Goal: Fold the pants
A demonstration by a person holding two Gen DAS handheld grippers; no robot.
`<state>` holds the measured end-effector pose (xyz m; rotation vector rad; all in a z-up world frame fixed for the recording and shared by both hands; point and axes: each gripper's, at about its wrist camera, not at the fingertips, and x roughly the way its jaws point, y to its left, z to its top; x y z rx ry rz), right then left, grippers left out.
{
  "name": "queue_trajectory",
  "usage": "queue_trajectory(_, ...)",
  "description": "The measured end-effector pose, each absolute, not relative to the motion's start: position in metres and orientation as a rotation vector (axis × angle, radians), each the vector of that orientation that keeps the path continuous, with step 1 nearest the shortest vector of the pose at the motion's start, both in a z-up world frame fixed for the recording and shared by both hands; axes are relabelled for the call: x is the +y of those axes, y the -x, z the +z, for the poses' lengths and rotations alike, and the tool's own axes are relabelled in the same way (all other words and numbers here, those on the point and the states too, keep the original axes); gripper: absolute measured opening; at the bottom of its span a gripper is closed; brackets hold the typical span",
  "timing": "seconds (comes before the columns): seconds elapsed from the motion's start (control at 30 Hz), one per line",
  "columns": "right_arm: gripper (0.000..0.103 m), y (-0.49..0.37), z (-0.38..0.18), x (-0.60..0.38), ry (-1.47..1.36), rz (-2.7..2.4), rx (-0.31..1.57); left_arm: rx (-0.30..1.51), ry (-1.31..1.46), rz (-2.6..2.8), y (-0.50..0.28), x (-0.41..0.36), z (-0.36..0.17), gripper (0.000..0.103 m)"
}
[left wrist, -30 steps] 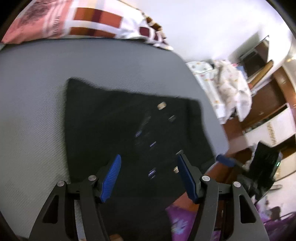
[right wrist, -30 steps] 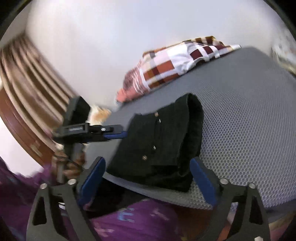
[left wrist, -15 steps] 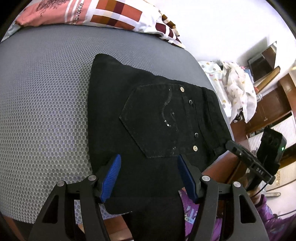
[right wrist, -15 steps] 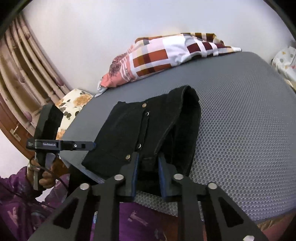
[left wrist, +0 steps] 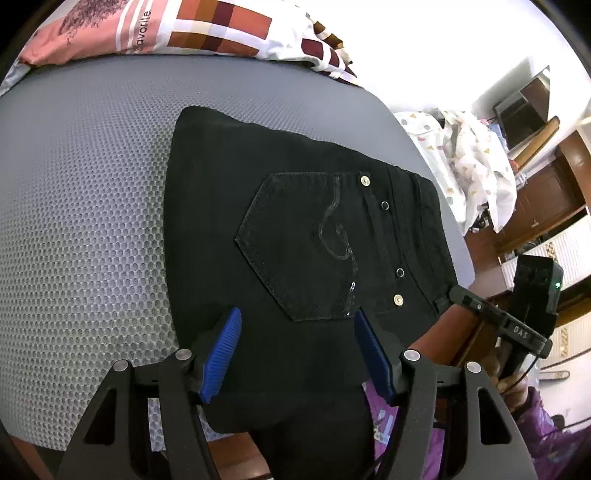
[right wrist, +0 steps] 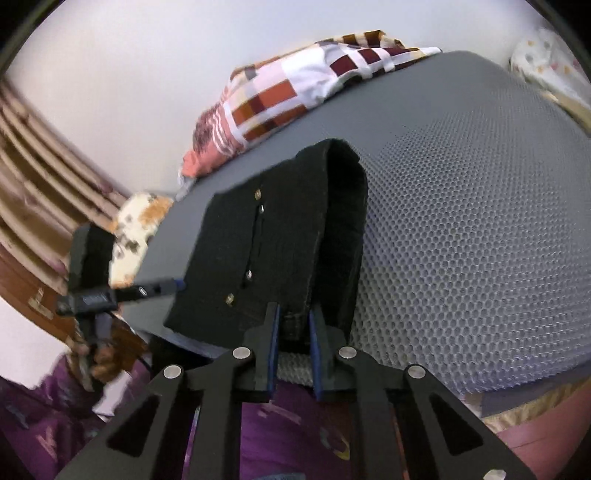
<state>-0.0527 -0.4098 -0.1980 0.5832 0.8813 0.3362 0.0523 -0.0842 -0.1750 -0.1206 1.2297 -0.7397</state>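
Note:
Black folded pants (left wrist: 295, 221) lie on a grey honeycomb mattress (left wrist: 92, 221), back pocket up, their near end hanging over the mattress edge. My left gripper (left wrist: 297, 350) is open, its blue pads (left wrist: 221, 350) astride that near end without pressing it. In the right wrist view the pants (right wrist: 280, 240) show a thick folded roll on their right side. My right gripper (right wrist: 293, 332) is closing, its pads pinching the near edge of the folded cloth. Each gripper also shows in the other's view, the left gripper (right wrist: 92, 295) and the right gripper (left wrist: 517, 325), both at the mattress edge.
A checked pillow (left wrist: 184, 33) lies at the far end of the mattress (right wrist: 461, 221). A person's purple sleeve (right wrist: 55, 406) is at the near side. Spotted white cloth (left wrist: 476, 166) and brown wooden furniture (left wrist: 546, 192) stand to the right.
My right gripper's jaws went from wide apart to pinched on the pants' near edge and dropped closer to it. The left wrist view went from blurred to steady over the pocket.

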Motion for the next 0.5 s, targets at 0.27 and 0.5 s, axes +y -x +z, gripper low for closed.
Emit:
queue_trajectory(0.27,0.017,0.052,-0.207,-0.418,-0.678,0.377,0.877,1.209,0.116,-0.743,-0.054,-0.087,-0.177,0.064)
queue_trajectory(0.5,0.023,0.055,-0.194,-0.424,-0.658,0.333,0.845,1.176,0.087,-0.733,-0.053,-0.088,-0.176,0.064)
